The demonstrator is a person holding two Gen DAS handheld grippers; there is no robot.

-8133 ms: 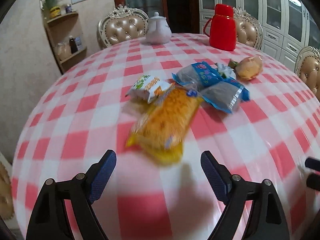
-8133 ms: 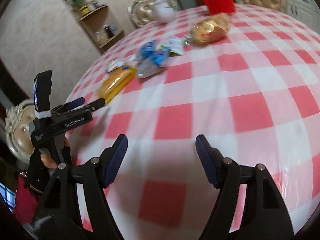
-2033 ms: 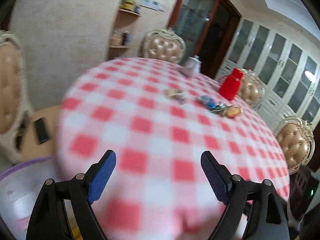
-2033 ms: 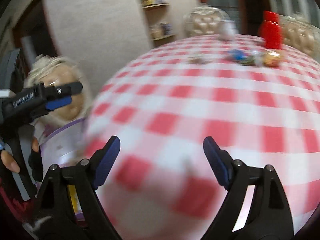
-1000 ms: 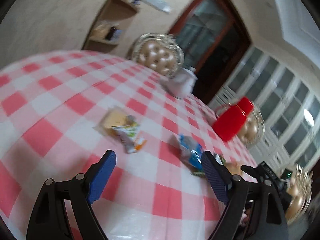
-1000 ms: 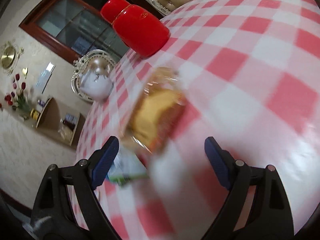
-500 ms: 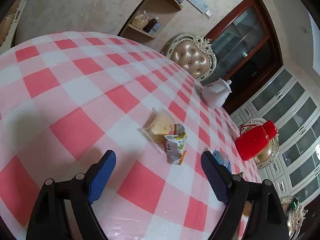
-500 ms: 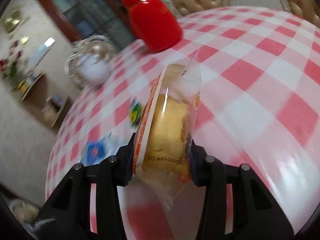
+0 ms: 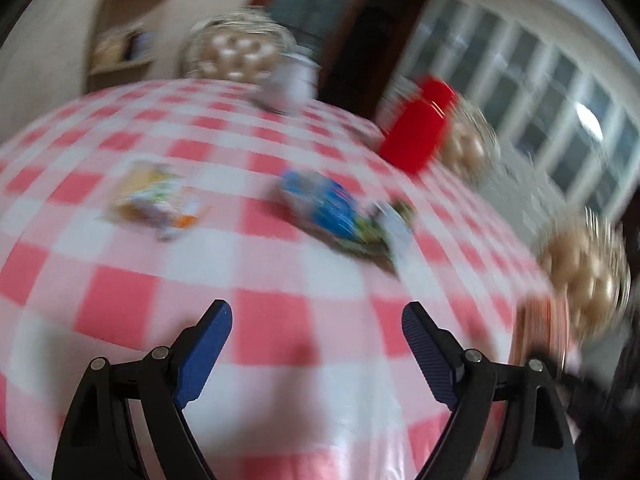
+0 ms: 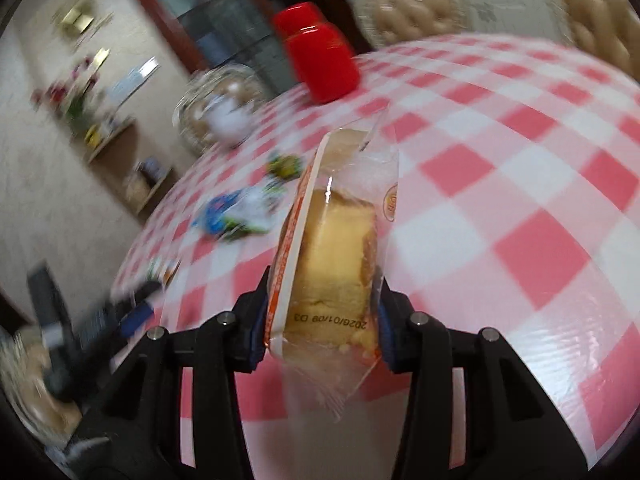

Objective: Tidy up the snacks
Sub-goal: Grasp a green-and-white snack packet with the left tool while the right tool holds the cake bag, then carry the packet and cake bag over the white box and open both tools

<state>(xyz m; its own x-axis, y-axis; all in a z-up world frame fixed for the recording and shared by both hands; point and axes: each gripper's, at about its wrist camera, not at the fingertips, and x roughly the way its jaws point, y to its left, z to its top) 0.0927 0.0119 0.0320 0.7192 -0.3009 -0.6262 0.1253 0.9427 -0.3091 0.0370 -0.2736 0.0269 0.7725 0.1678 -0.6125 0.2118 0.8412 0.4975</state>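
My right gripper (image 10: 322,318) is shut on a clear-wrapped yellow cake slice (image 10: 336,252), held on edge above the red-and-white checked tablecloth (image 10: 500,208). Behind it lie a blue-and-white snack packet (image 10: 232,212) and a small green packet (image 10: 284,166). My left gripper (image 9: 316,344) is open with nothing between its blue pads, low over the cloth. In its blurred view a blue snack packet (image 9: 324,204) with a green-and-white packet (image 9: 384,228) lies ahead to the right, and an orange-and-green packet (image 9: 156,200) lies ahead to the left.
A red thermos (image 9: 416,128) (image 10: 320,60) and a white teapot (image 9: 288,80) (image 10: 228,120) stand at the table's far side. Padded chairs (image 9: 236,52) ring the table. A wall shelf (image 10: 116,144) is to the left. The left gripper's body (image 10: 80,328) shows at the right wrist view's lower left.
The right gripper shut on the cake slice and carried it up off the cloth. The left gripper swung right across the table, so the blue packet now sits ahead of it.
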